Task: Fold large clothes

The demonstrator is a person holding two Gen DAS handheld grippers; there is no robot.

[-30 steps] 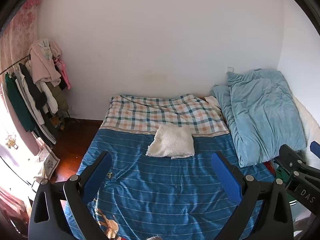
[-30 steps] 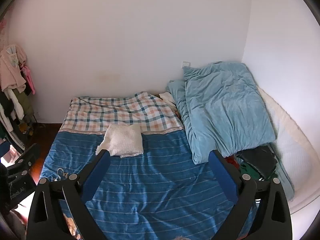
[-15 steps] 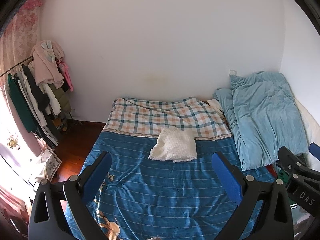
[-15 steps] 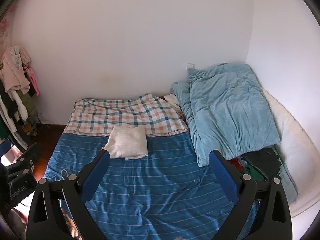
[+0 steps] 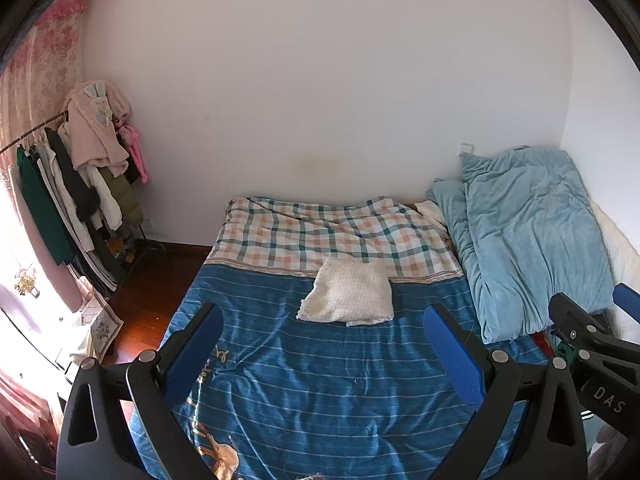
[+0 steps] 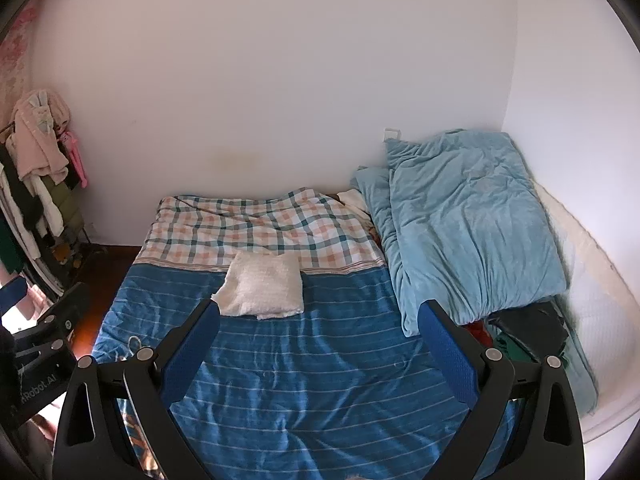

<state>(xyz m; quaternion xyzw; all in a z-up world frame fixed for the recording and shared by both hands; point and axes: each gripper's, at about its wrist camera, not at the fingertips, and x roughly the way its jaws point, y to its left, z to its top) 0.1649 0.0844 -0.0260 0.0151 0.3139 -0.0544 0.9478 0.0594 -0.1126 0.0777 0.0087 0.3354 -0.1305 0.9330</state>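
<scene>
Cream knit garment, folded square

The folded white cloth looks nubbly and matt; the blue striped sheet smooth, faintly sheeny; the floor glossy wood.

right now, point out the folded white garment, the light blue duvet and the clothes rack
folded white garment (image 5: pixel 350 294): left wrist view, middle of its knitted top face
light blue duvet (image 6: pixel 472 224): right wrist view, centre of the big upper fold
clothes rack (image 5: pixel 76 184): left wrist view, on the dark coats hanging from it
</scene>
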